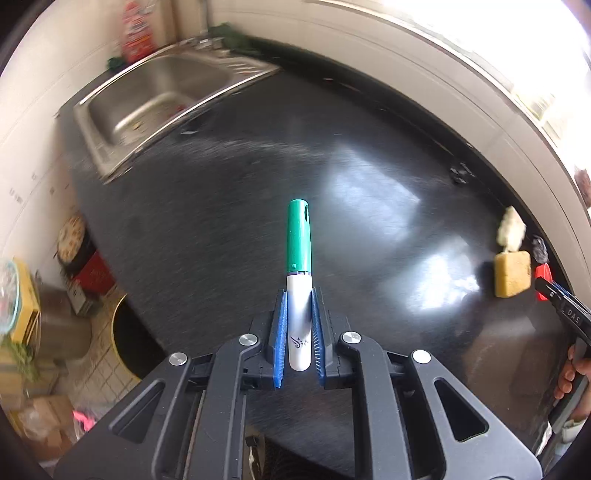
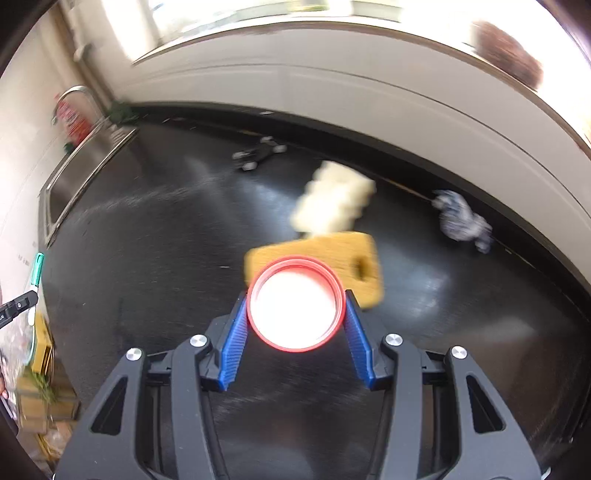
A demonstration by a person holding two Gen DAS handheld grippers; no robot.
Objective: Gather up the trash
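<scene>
The green-capped pen sits between the blue pads of the left hand-held gripper, which is closed tight on its white barrel. Its long axis runs straight forward along the fingers, toward 12 o'clock in the left wrist view, with the green cap as the far end. The barrel carries a small dark ornament; I cannot read any brand on it.

The red cap, a round lid with a white inside, is held in the right hand-held gripper. This gripper is about half open, and its pads press the rim from 9 and 3 o'clock, with the open face turned to the camera.

Both pieces of trash are already held above the dark table. In my judgement the coming move depends on the round dark bin on the tiled floor, at about 8 o'clock from the pen, below the table edge. The left hand-held gripper looks nearer to it; the right one is at 3 o'clock of the left view, where white letters, perhaps "DAS", show on its body.

Just behind the red cap lie a yellow sponge with a hole and, at 12 o'clock, a pale crumpled piece, blurred. A grey-white crumpled wrapper lies at 2 o'clock near the wall. The steel sink is at 10 o'clock in the left view; the red bottle beyond it has a label too blurred to read.
</scene>
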